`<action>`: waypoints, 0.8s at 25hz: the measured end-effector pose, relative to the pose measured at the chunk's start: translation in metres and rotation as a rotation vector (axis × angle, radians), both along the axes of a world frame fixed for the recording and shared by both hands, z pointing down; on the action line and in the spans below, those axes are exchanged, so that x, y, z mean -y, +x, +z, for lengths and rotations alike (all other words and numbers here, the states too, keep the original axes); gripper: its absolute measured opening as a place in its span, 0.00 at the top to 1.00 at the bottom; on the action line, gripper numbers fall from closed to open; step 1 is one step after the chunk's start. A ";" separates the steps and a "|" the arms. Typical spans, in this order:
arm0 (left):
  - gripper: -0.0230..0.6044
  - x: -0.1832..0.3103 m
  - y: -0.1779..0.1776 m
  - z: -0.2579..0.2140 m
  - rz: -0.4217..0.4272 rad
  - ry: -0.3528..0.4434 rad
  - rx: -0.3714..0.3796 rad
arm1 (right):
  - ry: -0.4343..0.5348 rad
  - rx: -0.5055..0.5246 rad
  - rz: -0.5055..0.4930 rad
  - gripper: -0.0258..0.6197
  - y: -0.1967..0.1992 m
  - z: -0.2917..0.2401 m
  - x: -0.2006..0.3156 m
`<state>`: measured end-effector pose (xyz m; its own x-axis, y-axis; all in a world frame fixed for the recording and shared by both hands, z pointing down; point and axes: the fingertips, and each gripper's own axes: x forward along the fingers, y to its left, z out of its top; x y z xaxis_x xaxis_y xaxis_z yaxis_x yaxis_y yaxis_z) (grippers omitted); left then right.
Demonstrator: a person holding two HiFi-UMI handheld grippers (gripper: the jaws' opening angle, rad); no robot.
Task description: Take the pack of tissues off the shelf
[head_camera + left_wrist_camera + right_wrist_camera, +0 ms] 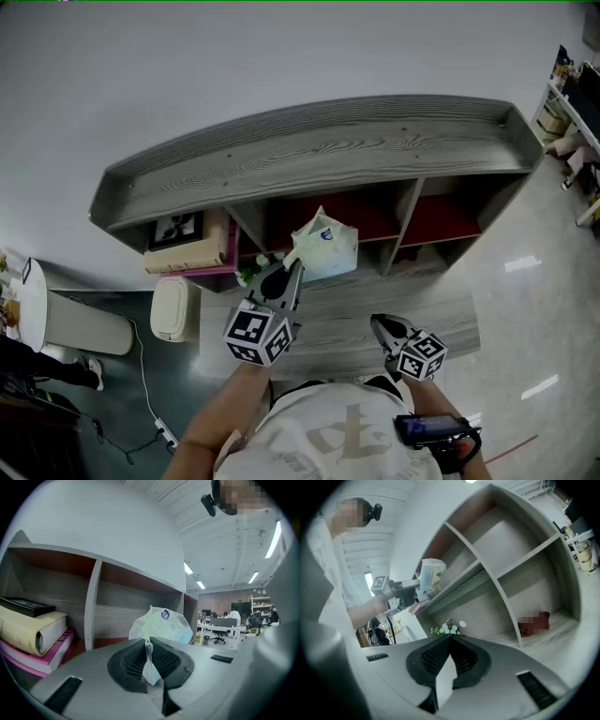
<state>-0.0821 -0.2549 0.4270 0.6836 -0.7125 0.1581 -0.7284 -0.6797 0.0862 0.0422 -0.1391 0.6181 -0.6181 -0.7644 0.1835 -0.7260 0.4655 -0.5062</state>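
Spanning the middle of the head view, the grey wood shelf (319, 155) has a raised lip round its top and open compartments below, split by upright dividers. A bare lower ledge (375, 314) runs in front at centre, with open shiny floor (525, 281) to the right. At left, stacked books (187, 251) fill the end compartment, and a pale bin (173, 309) stands on the floor below them. The pack of tissues (326, 246) hangs at the mouth of the middle compartment, just above centre and between the two dividers. The left gripper (292, 270) reaches it from the lower left, jaws pinched tight on a thin flap (148, 651) of its wrapper, with the pack's bulk just beyond the fingertips. The right gripper (381, 326) sits at lower right above the ledge, well apart from the pack, jaws together with nothing between them.
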 end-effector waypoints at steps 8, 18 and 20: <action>0.95 -0.020 -0.013 0.010 0.038 -0.001 -0.019 | 0.003 -0.015 0.000 0.95 -0.010 -0.004 -0.007; 0.95 -0.043 -0.033 0.040 0.046 -0.042 -0.003 | 0.006 -0.037 0.002 0.95 -0.014 -0.010 -0.013; 0.95 -0.047 -0.039 0.046 0.040 -0.050 0.000 | 0.008 -0.039 0.005 0.95 -0.015 -0.011 -0.014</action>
